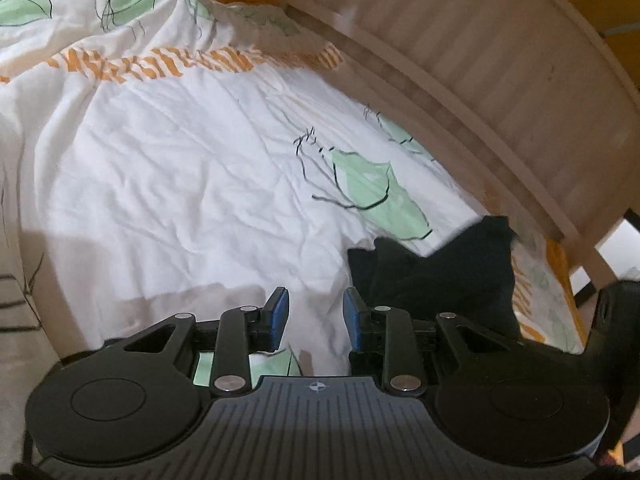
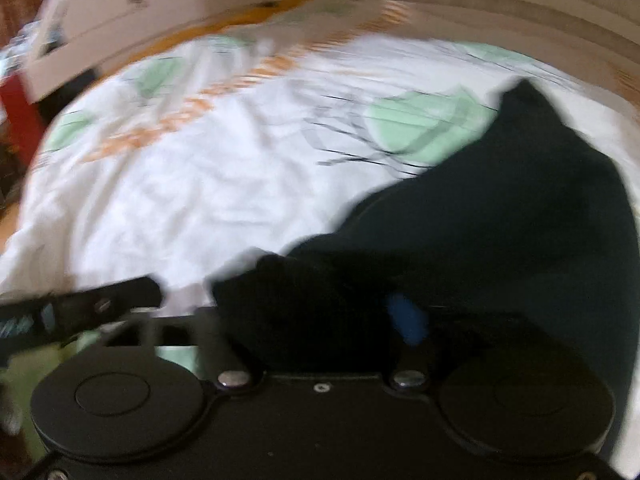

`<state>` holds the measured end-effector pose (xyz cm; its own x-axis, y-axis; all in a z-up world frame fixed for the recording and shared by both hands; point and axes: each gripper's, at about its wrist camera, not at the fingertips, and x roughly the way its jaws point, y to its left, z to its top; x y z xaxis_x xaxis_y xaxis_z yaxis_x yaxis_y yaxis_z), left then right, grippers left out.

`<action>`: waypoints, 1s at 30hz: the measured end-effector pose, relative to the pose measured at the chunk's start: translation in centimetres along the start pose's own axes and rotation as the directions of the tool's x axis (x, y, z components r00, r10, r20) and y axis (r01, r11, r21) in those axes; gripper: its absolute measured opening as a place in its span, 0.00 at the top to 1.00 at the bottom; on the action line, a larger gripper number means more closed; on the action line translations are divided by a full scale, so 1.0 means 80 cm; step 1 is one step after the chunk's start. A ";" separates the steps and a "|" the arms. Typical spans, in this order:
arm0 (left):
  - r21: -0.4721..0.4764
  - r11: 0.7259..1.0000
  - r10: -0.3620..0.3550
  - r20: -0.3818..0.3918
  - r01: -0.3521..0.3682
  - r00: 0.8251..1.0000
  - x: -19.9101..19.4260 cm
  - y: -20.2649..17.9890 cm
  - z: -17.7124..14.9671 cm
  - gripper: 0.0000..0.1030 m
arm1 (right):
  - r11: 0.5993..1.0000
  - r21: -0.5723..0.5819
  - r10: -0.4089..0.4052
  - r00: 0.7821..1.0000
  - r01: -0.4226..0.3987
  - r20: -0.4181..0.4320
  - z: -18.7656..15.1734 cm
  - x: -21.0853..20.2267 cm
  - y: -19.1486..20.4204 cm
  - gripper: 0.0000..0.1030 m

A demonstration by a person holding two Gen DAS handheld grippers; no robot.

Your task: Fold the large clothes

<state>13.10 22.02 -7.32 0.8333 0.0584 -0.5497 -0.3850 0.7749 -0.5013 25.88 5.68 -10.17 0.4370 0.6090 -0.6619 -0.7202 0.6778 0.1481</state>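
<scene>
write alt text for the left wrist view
The left gripper, its blue-padded jaws slightly apart with nothing between them, hovers over a white bedspread printed with green leaves and an orange-striped band. A black garment lies crumpled at right, near the wooden bed frame.

My left wrist view is sharp and evenly lit by soft indoor light; a grey shadow falls on the white bedcover (image 1: 180, 184) just ahead of my gripper. My right wrist view is heavily motion-blurred throughout. Both views bow straight edges strongly toward the frame borders, with dark corners.
</scene>
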 end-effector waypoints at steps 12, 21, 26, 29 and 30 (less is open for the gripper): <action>0.221 0.967 -0.142 0.046 0.129 0.989 -0.003 -0.079 0.039 0.59 | 0.956 0.229 0.137 0.969 -0.184 0.204 -0.005 -0.157 -0.092 0.18; 0.411 0.893 -0.149 -0.109 0.181 0.983 0.061 -0.134 0.020 0.56 | 0.947 0.320 -0.051 0.986 -0.003 0.160 -0.032 -0.168 -0.155 0.48; 0.446 0.871 -0.087 -0.267 0.203 0.960 0.089 -0.118 -0.011 0.56 | 0.981 0.183 -0.083 0.989 0.059 0.124 -0.044 -0.132 -0.133 0.49; 0.438 0.872 -0.084 -0.307 0.219 0.948 0.096 -0.092 -0.046 0.56 | 0.988 0.144 -0.064 0.996 0.055 0.057 -0.068 -0.120 -0.126 0.49; 0.462 0.859 -0.097 -0.278 0.222 0.956 0.090 -0.089 -0.054 0.56 | 0.989 0.135 -0.063 0.996 0.054 0.066 -0.074 -0.122 -0.124 0.49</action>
<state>20.13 14.21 -10.64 0.7234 -0.1948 -0.6624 0.0379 0.9691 -0.2436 25.59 -9.43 -9.51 0.5163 0.5907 -0.6201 -0.6161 0.7591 0.2101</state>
